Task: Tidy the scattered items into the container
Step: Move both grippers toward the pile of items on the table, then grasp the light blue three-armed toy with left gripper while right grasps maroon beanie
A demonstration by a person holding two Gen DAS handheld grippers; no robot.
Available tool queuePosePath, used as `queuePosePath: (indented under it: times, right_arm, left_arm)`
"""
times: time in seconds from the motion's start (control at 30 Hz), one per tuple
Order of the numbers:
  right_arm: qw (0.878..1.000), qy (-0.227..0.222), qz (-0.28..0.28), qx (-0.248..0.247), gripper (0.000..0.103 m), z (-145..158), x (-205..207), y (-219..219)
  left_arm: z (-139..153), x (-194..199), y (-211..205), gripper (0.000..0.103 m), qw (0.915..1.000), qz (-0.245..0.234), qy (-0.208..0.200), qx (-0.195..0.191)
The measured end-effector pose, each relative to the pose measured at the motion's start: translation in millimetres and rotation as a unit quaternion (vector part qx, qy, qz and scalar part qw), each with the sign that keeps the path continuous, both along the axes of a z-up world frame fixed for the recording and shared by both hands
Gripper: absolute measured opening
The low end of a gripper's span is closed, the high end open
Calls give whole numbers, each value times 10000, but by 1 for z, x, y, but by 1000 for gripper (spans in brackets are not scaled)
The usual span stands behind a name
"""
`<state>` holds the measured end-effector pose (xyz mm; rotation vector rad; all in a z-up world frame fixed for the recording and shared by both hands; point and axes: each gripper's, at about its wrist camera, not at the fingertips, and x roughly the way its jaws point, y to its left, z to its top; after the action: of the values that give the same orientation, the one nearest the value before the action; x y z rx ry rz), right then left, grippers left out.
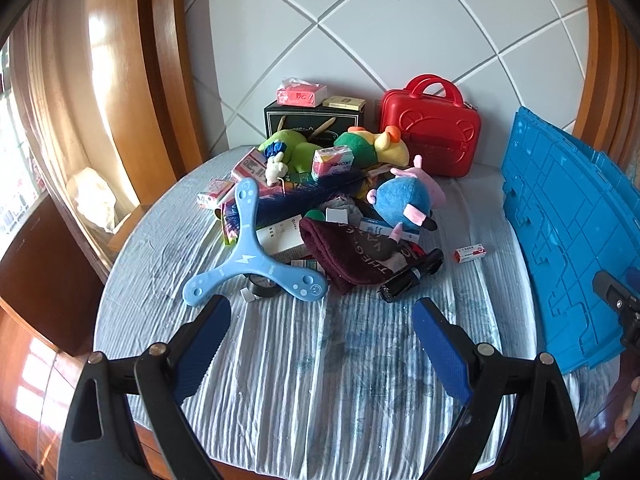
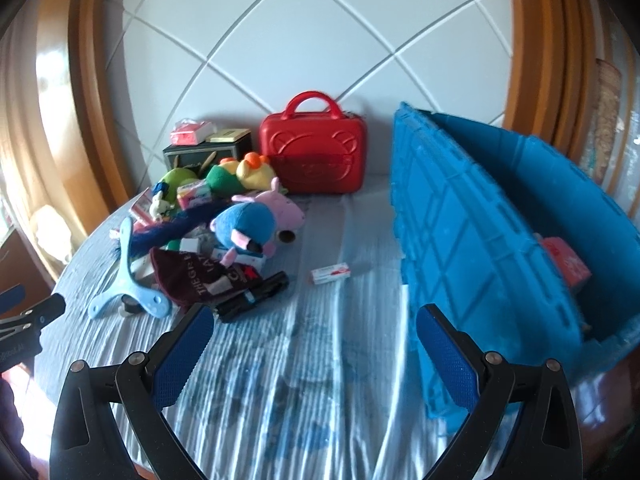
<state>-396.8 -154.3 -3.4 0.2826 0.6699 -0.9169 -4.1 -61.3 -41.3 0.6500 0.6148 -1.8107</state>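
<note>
The scattered items are seen heaped in the middle left of both frames on a bed covered with a striped blue sheet (image 1: pixel 304 360): a light blue three-armed boomerang (image 1: pixel 248 256), a maroon cloth (image 1: pixel 348 256), a blue and pink plush (image 1: pixel 404 200), a green and yellow plush (image 1: pixel 360 146) and a black cylinder (image 2: pixel 256 298). A small red and white box (image 2: pixel 331 273) is found apart from the heap, between it and the blue container (image 2: pixel 480 240), which fills the right of the right wrist frame with a red item (image 2: pixel 568 266) inside. A red case (image 2: pixel 314 156) is stood against the white headboard behind. The left tongs (image 1: pixel 322 324) are held wide and empty at the lower centre, and the right tongs (image 2: pixel 312 332) likewise.
</note>
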Motion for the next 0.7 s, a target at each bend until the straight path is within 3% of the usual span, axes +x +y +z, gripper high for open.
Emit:
queuePosePath:
  times: [0.03,0.27,0.47,0.53,0.7]
  right_arm:
    - [10000,-1,89,18,103,-3,3,-3]
    - [9974,221,444,517,103,-48,34,-27]
    - [9947,385,415,861,103,-78,68,-42]
    - [9936,405,376,986,103,-86,81,-45]
    - [9892,489,339,1338,103,-113,132,-54]
  left_arm:
    - [-5,3,-4,93,9991,431,13,43]
    - [-43,32,-46,93,9925,1079,-374,441]
    - [-79,47,-94,93,9929,947,-291,657]
    - [-94,45,-116,93,9918,927,-435,760]
    - [-136,48,-171,93,9891,887,-436,1094]
